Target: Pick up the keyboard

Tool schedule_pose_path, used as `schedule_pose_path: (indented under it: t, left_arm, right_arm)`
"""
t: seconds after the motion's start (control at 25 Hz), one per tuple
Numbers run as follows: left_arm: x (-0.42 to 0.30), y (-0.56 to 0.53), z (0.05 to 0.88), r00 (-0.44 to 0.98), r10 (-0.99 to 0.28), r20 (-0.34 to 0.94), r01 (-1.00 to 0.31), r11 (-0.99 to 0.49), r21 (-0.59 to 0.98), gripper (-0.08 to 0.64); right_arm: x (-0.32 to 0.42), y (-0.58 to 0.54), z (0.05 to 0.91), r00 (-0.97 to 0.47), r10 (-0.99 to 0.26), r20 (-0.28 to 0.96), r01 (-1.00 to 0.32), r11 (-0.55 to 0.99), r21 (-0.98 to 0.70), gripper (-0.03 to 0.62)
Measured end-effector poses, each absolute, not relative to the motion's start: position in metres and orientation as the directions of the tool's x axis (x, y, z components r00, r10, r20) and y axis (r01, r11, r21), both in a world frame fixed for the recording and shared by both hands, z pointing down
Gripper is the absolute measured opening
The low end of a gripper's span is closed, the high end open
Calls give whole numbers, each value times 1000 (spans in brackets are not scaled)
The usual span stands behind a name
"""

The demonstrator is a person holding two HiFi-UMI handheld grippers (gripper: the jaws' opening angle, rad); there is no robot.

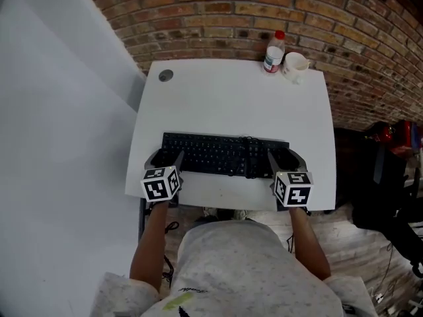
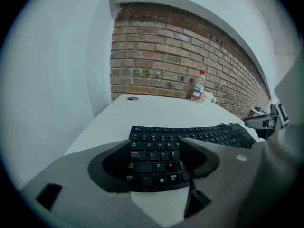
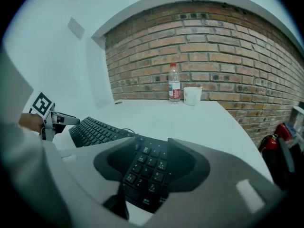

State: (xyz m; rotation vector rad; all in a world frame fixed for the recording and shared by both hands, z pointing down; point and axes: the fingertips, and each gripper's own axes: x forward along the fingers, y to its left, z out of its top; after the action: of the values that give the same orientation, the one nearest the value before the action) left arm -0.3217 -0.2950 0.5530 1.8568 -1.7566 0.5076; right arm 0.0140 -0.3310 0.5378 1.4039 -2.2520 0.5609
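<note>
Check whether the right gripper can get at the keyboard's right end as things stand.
Probably yes. The right gripper has its jaws apart, with the number-pad end of the keyboard showing between them and nothing blocking the way. The bottle and cup stand far back on the table.

Soft, even light lay over the white table [image 1: 225,98], shadows faint; both gripper views bowed, corners blackened.

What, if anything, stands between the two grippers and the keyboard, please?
Nothing visible does. The left gripper is open over the left end of the keyboard, and the right gripper is open over its number pad; neither presses it. The bottle and cup stand at the far edge of the table.
</note>
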Motion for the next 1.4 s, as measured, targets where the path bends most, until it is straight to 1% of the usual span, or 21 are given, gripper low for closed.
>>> schedule_pose_path:
  t: [0.4,0.68,1.0,1.2,1.4]
  left_arm:
    - [-332,-316,568,159,-765,625,-983,-61,175,415]
    - [-336,-322,578,203,-741,640,-973,-77,220,458]
    - [-332,-327,584,258,-717,647,-957,-97,275,463]
    - [-331,-327,586,275,-698,661,-955,-117,274,460]
    - [-329,-328,587,309,-682,663,-943,-130,306,416]
  right_arm:
    - [28,-339,554,-310,-738,600,-948,292,-131,320]
    - [30,-345,570,-299,-713,634,-954,242,-177,367]
    - [30,-348,580,-314,-688,655,-949,212,-232,393]
    - [28,-348,582,-351,-674,651,-934,200,-296,383]
    - [27,-350,585,-376,-662,648,-921,195,-336,382]
